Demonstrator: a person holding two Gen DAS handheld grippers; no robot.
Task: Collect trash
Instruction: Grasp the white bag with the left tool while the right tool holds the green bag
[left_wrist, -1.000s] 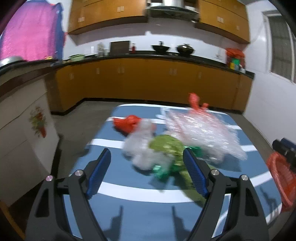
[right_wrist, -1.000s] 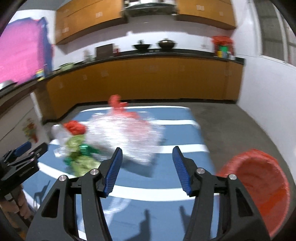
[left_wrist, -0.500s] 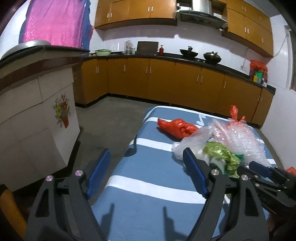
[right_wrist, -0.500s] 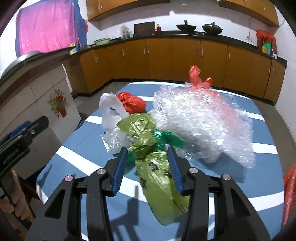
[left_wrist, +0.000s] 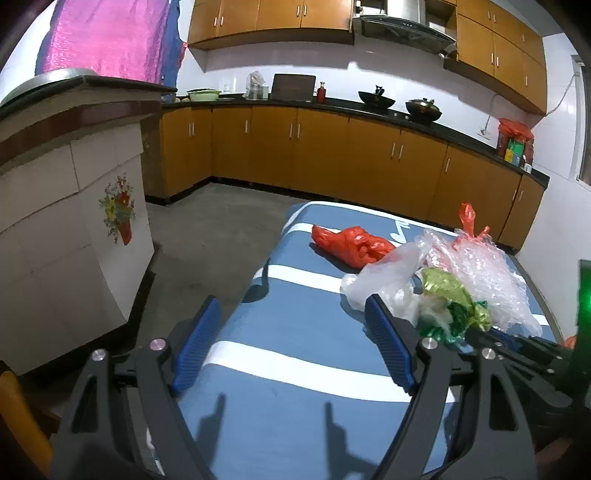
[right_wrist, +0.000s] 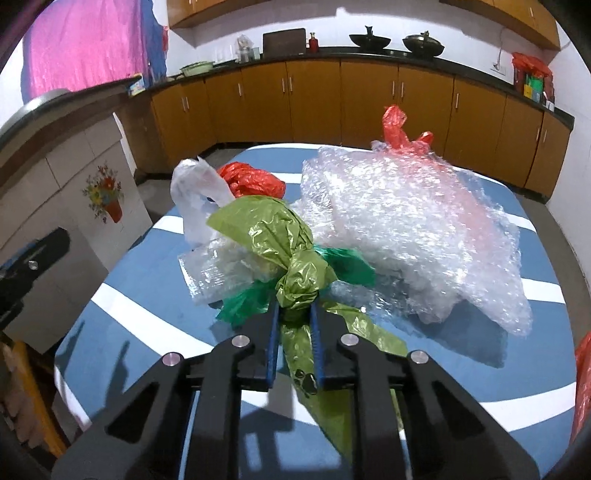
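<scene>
Left wrist view: the left gripper hangs over the near left part of the blue striped table, its blue fingers spread wide with nothing between them. The trash sits at the right of the frame: an orange-red bag farther back, a white plastic bag in front of it, bubble wrap at the right edge, and the crumpled olive-green bag just past the right finger. The right gripper's black body enters at the lower right, reaching into that pile.

Right wrist view: the right gripper, low centre of the frame, has its fingers closed tight on the twisted neck of the olive-green bag, which lies in the middle of the pile and trails toward the bottom of the frame. A dark green bag and a clear plastic sheet touch its knot; whether they are tangled in it cannot be told. The bubble wrap fills the right half.

To do this step well, I would lift slowly and straight up, watching whether the neighbours come along. The film is thin and slippery, so the grip should stay firm on the bunched neck. The free left gripper could pin the clear sheet down if it drags.
</scene>
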